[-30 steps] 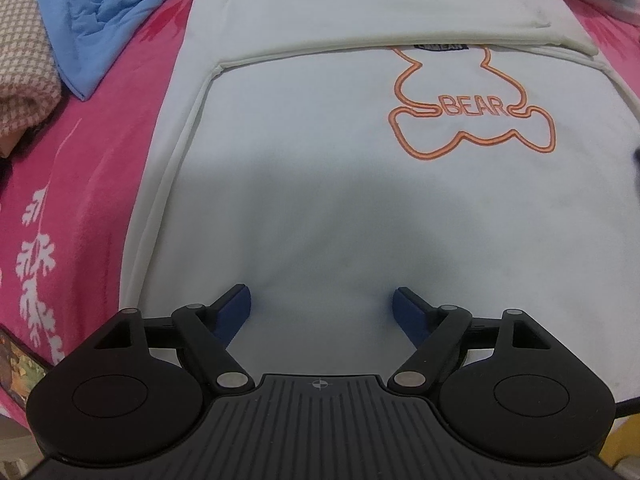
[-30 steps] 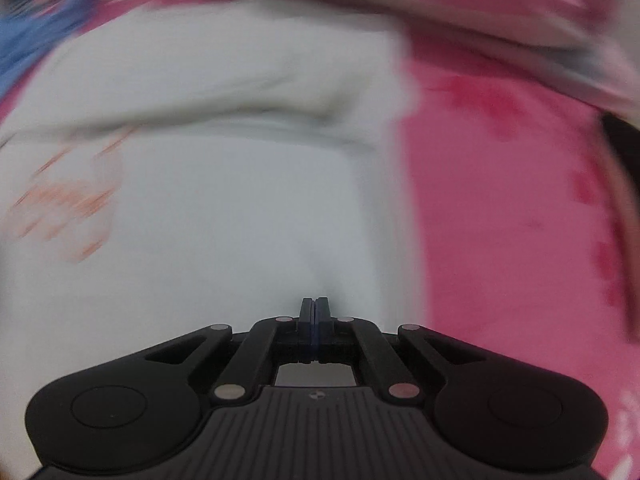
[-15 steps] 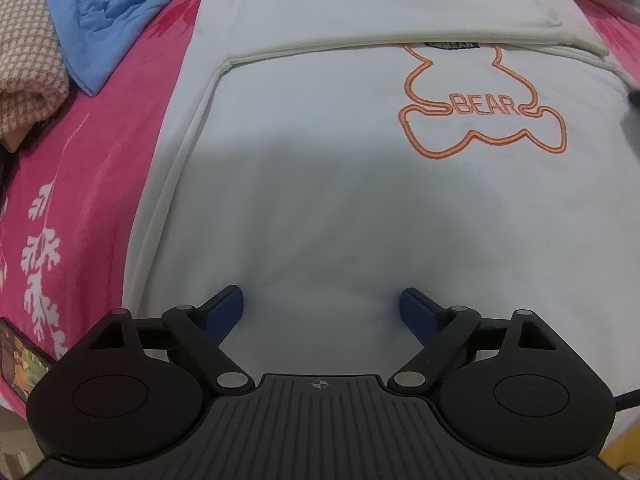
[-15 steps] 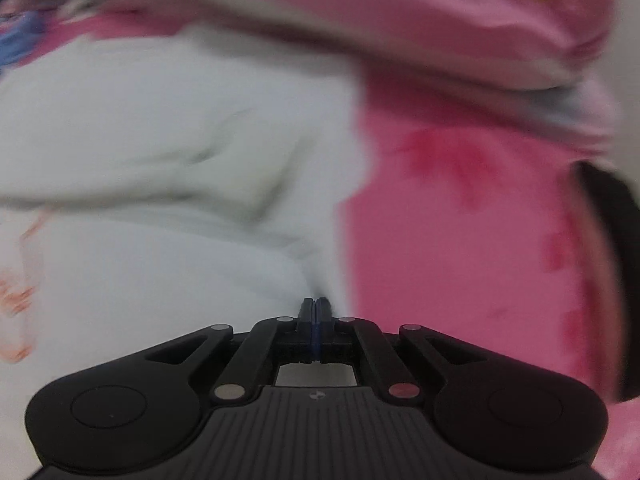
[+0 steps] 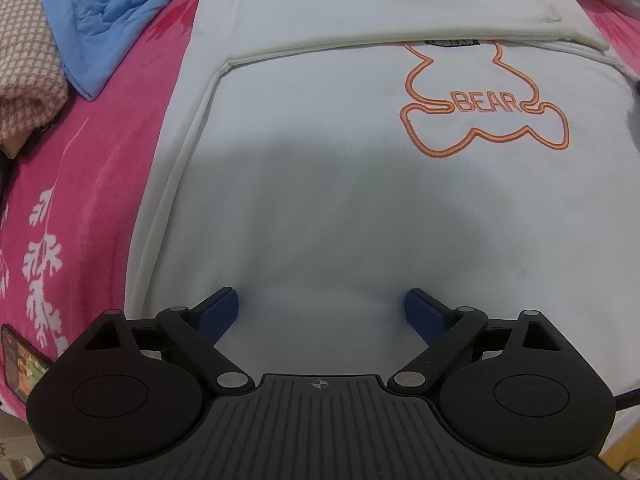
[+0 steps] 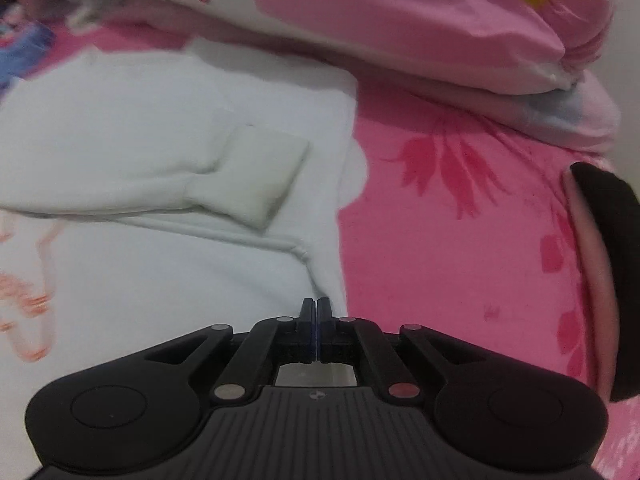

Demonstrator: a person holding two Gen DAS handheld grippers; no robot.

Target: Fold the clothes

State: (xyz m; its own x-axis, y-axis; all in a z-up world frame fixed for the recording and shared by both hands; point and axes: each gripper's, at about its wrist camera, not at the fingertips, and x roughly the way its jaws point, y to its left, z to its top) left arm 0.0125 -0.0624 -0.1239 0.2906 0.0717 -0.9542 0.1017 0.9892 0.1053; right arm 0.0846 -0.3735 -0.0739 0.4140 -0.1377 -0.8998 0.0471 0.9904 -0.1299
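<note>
A white sweatshirt with an orange bear outline lies flat on a pink bedspread, and it is partly folded: both sleeves are laid across the chest near the collar, one cuff resting on top close to the garment's right edge. The side edges look tucked in, leaving a neat rectangle.

The left gripper hovers over the near hem area with its jaws spread wide and opening further; only flat white cloth shows between them, and nothing is grasped. The right gripper sits at the sweatshirt's right edge, jaws clenched tight together with nothing visibly pinched between them.

My reading is that the sleeve-and-side stage is finished and the bottom-to-top fold is in hand. The next move calls for both grippers to take the near hem, one at each corner, so the right one needs to release its jaws and come to its corner while the left closes on the cloth. Then the hem should be lifted and carried toward the collar, landing evenly so the sleeves stay put.

A blue garment and a checked cloth wait at the far left, a pink pile at the far right.
</note>
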